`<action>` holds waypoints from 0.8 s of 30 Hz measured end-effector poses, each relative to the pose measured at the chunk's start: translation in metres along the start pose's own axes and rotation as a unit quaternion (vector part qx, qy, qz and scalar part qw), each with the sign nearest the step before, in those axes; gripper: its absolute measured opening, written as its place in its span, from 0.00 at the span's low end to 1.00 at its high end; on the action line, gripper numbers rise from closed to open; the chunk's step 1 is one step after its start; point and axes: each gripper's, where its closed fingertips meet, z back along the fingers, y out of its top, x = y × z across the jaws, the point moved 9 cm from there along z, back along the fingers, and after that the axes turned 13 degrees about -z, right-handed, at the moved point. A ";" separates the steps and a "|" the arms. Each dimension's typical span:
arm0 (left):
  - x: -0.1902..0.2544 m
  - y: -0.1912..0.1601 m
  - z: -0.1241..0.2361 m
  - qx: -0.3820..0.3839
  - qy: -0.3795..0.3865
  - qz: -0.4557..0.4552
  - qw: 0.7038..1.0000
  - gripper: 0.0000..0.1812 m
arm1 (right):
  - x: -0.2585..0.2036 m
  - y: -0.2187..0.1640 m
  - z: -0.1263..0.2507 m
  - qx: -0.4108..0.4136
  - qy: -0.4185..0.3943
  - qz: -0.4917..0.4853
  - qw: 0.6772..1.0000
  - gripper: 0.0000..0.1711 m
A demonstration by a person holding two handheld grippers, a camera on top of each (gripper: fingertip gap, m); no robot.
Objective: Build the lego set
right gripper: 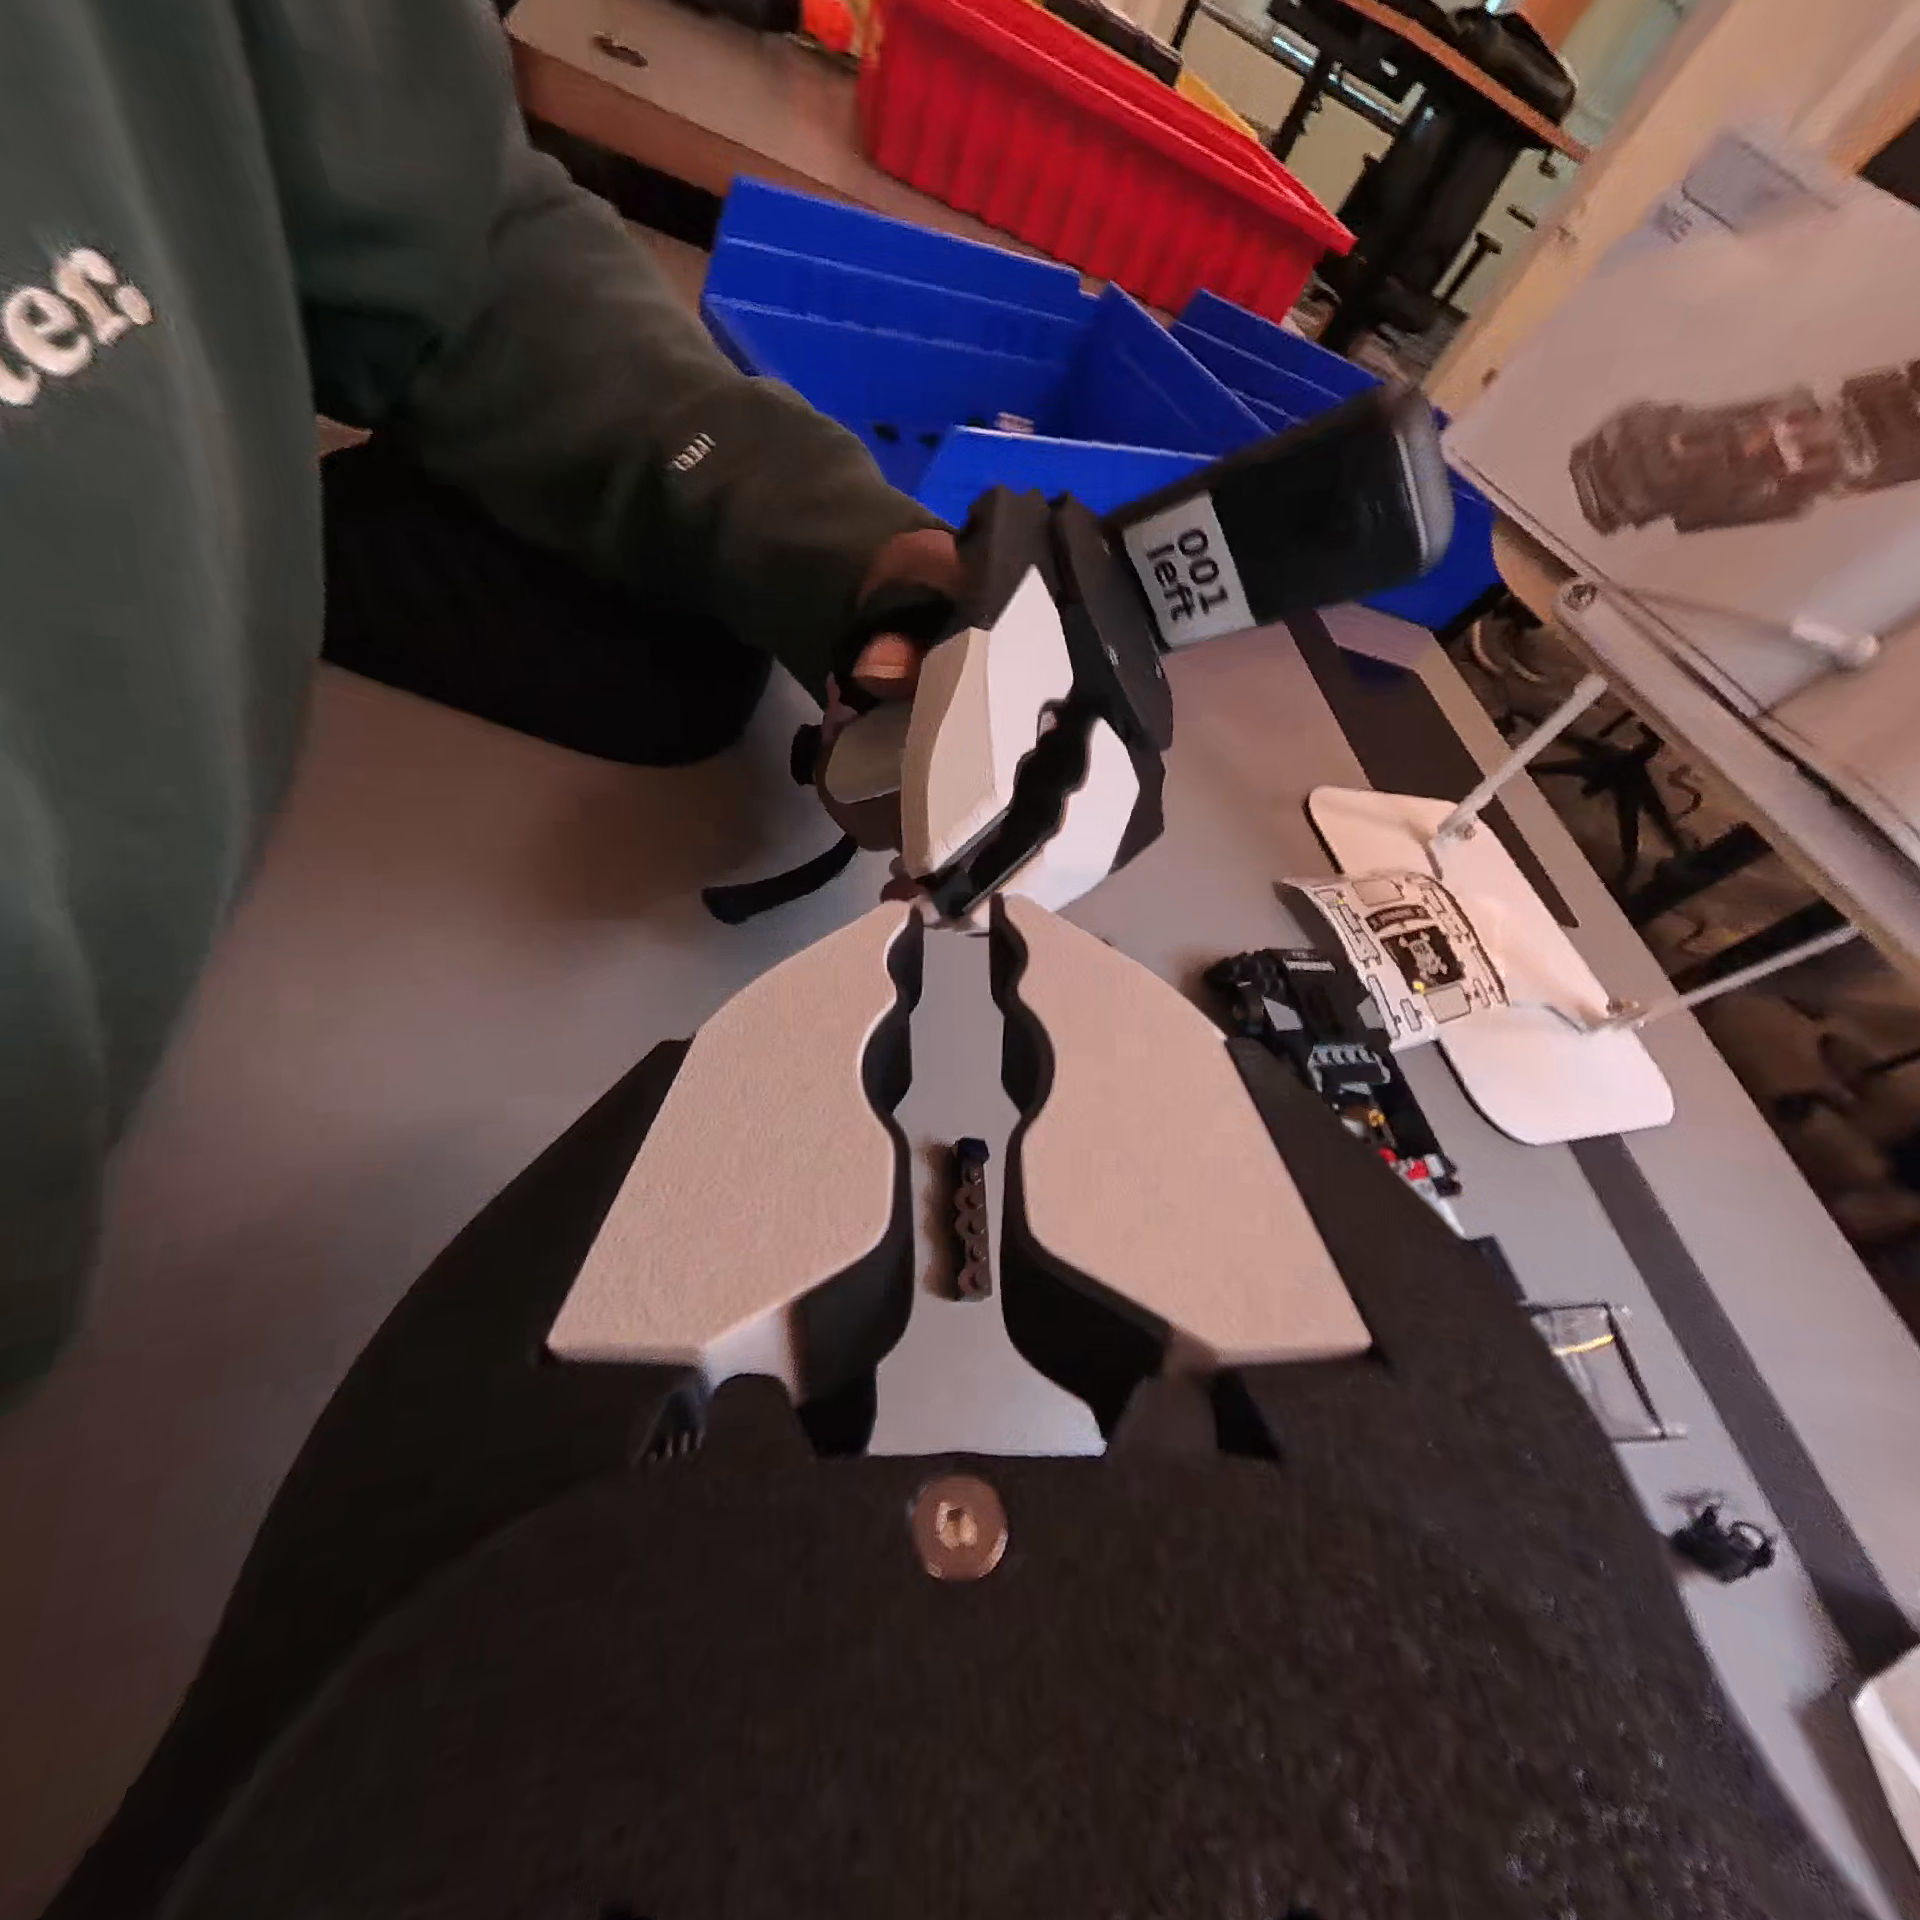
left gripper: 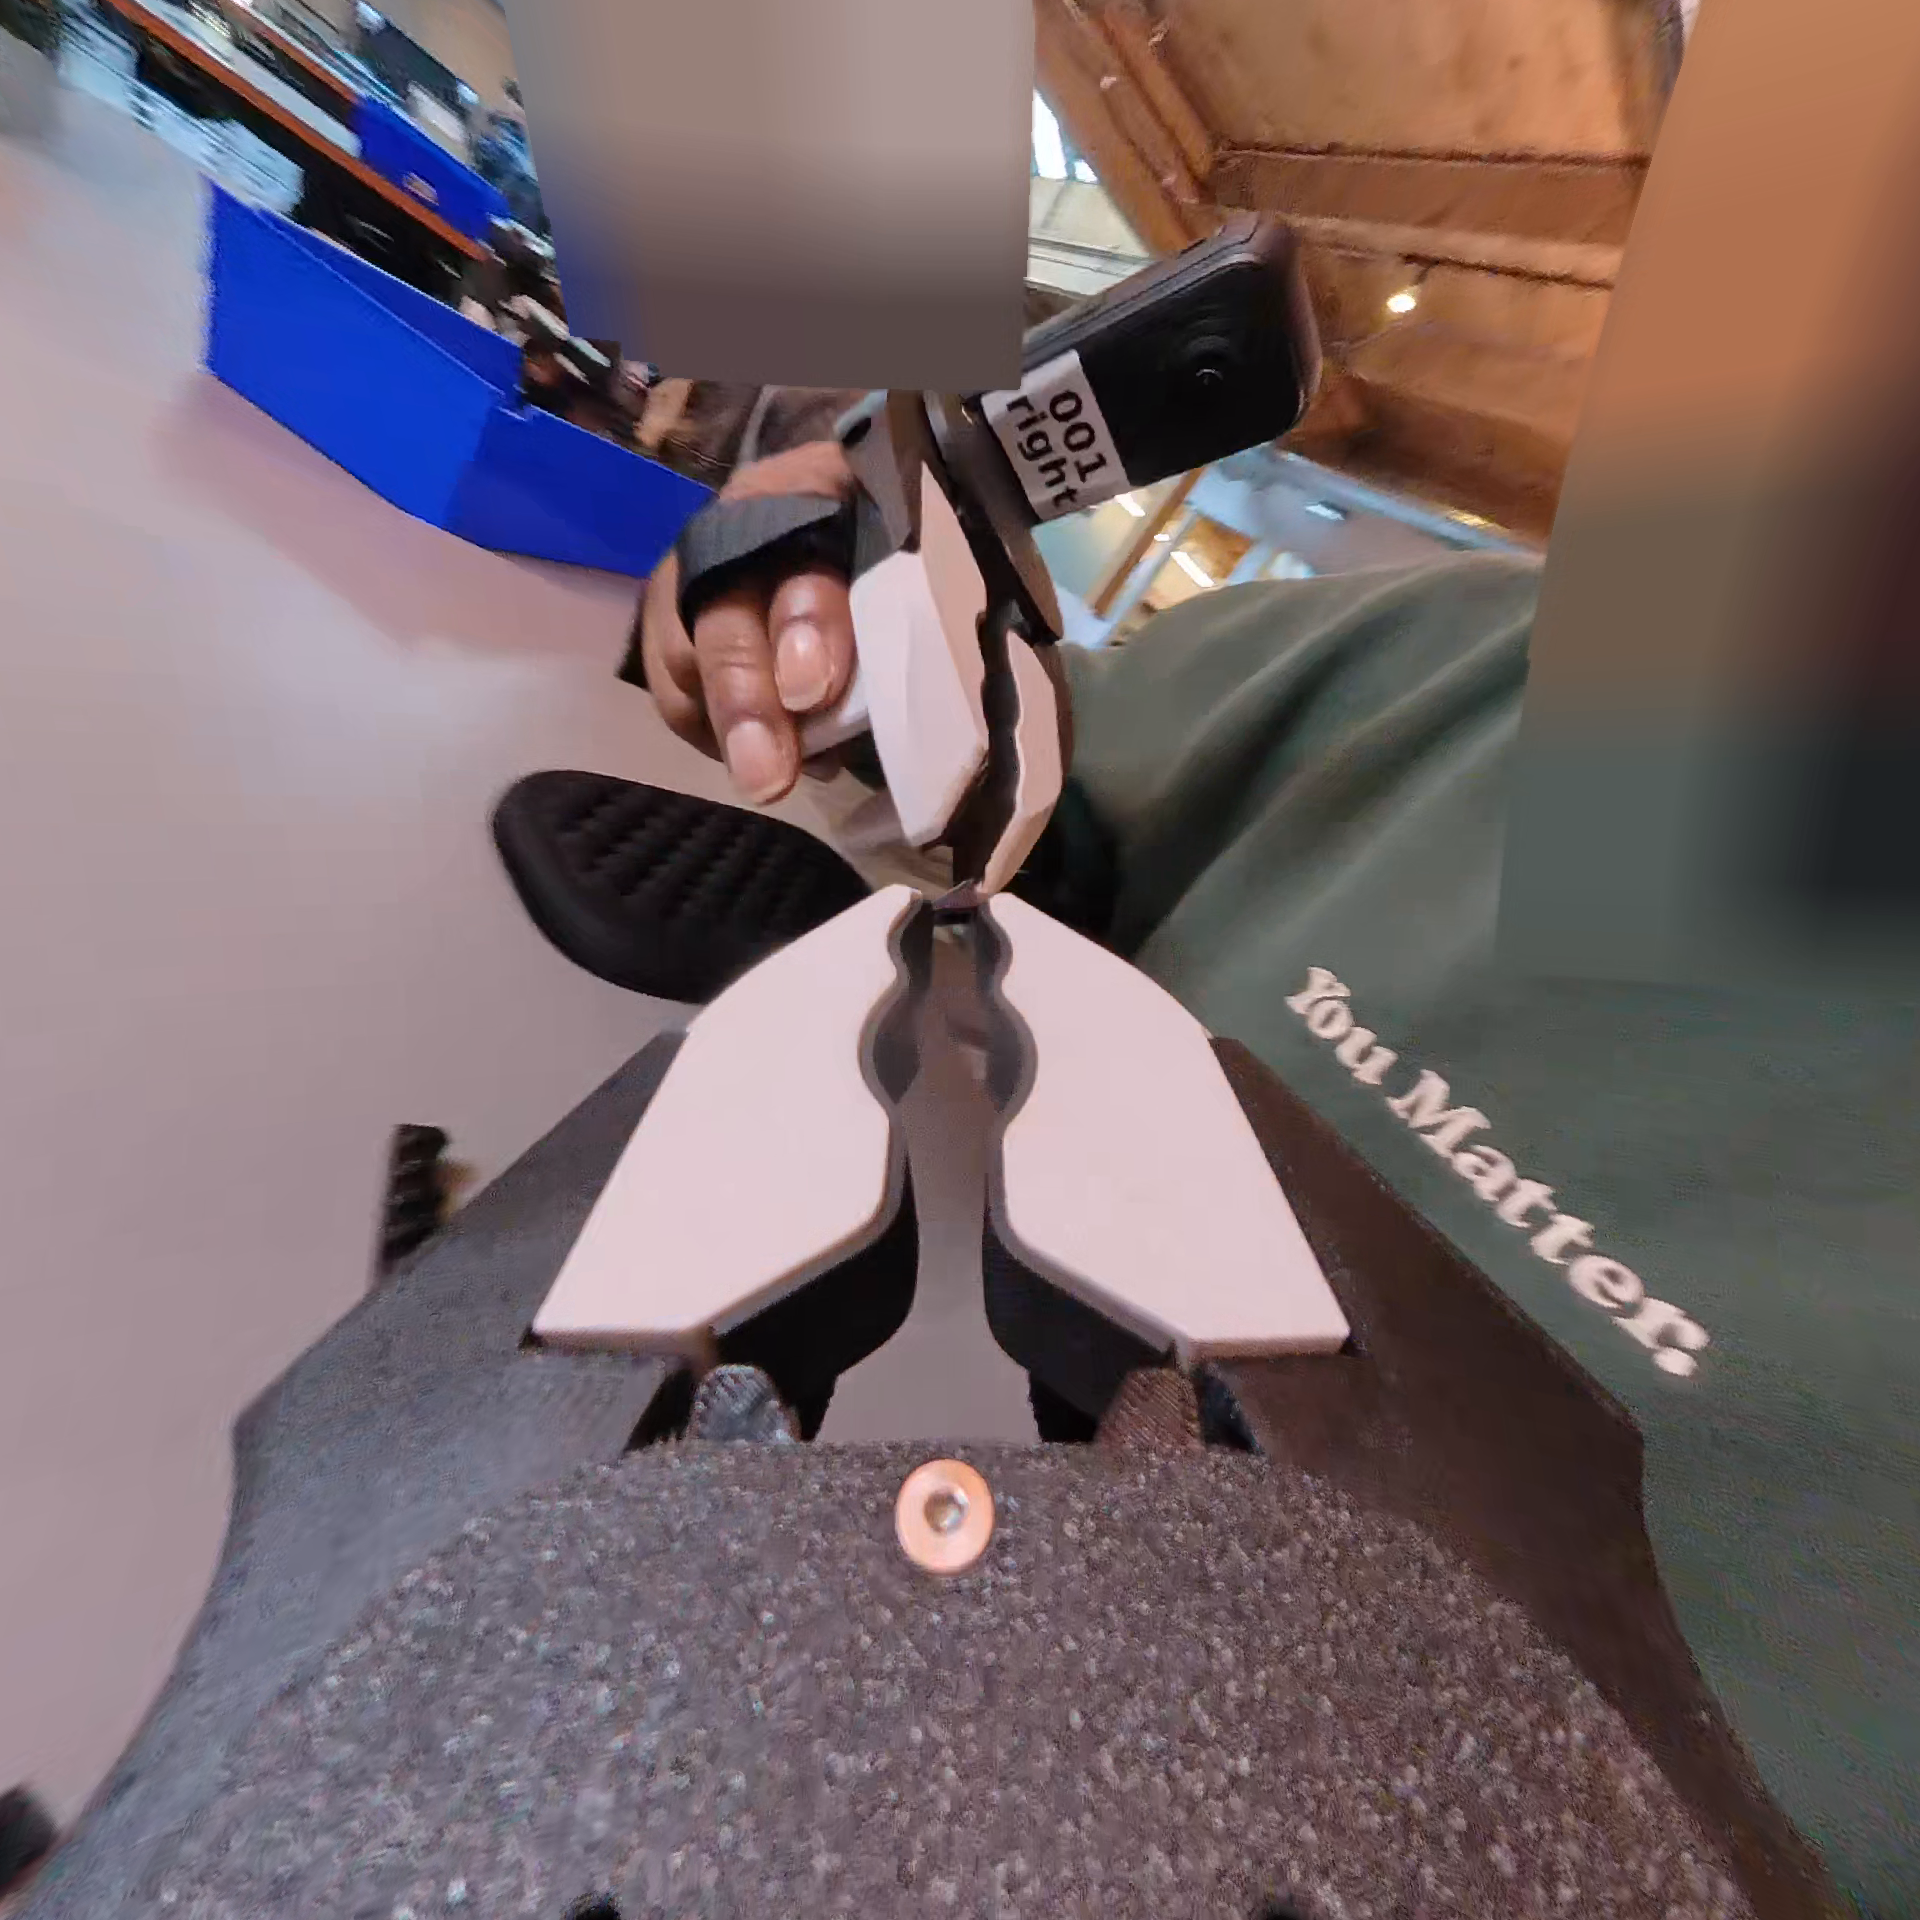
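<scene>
Left tongs: the left gripper [left gripper: 954, 906] is clenched, with a small dark piece [left gripper: 957, 914] pinched at the very tips of its white fingers [left gripper: 758, 1143].
Right tongs: the right gripper [right gripper: 956, 920] has its fingers drawn close with a narrow gap left at the tips. I cannot tell whether it grasps the piece or only brackets it.
Meeting point: the two sets of tips are nose to nose in mid-air above the table [right gripper: 416, 935]. In the left wrist view the right gripper comes in from 12 o'clock. In the right wrist view the left gripper comes in from 12 to 1 o'clock.
Hand: a person's hand [left gripper: 748, 644] is strapped to the right gripper's handle at 11 o'clock of the tips, with a green sweatshirt [left gripper: 1351, 779] behind it.
Loose part: a dark holed beam [right gripper: 966, 1221] lies flat on the table, seen through the gap between the right gripper's fingers.
Lego build: a partly assembled black model [right gripper: 1314, 1023] sits on the table at 3 o'clock of the tips.
Sticker sheet: a curled sticker sheet [right gripper: 1392, 961] lies just beyond the model, on the white stand base [right gripper: 1558, 1091].
Booklet: an open booklet [right gripper: 1714, 364] is propped on the stand at 2 o'clock, and it is blurred.
Bins: blue bins [right gripper: 935, 312] are at 12 o'clock, with a red bin [right gripper: 1060, 156] behind them.
</scene>
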 end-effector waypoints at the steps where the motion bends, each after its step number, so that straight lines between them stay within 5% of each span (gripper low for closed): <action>1: 0.001 -0.001 -0.001 0.001 -0.015 0.011 1.000 0.04 | -0.001 0.003 0.000 -0.003 0.005 0.009 1.000 0.07; 13: 0.008 -0.005 -0.006 0.001 -0.085 0.036 0.996 0.05 | -0.016 0.013 -0.005 -0.030 0.048 0.053 0.997 0.06; 24: 0.007 -0.006 -0.008 -0.013 -0.072 0.034 0.997 0.06 | -0.017 0.011 -0.006 -0.046 0.044 0.041 0.997 0.05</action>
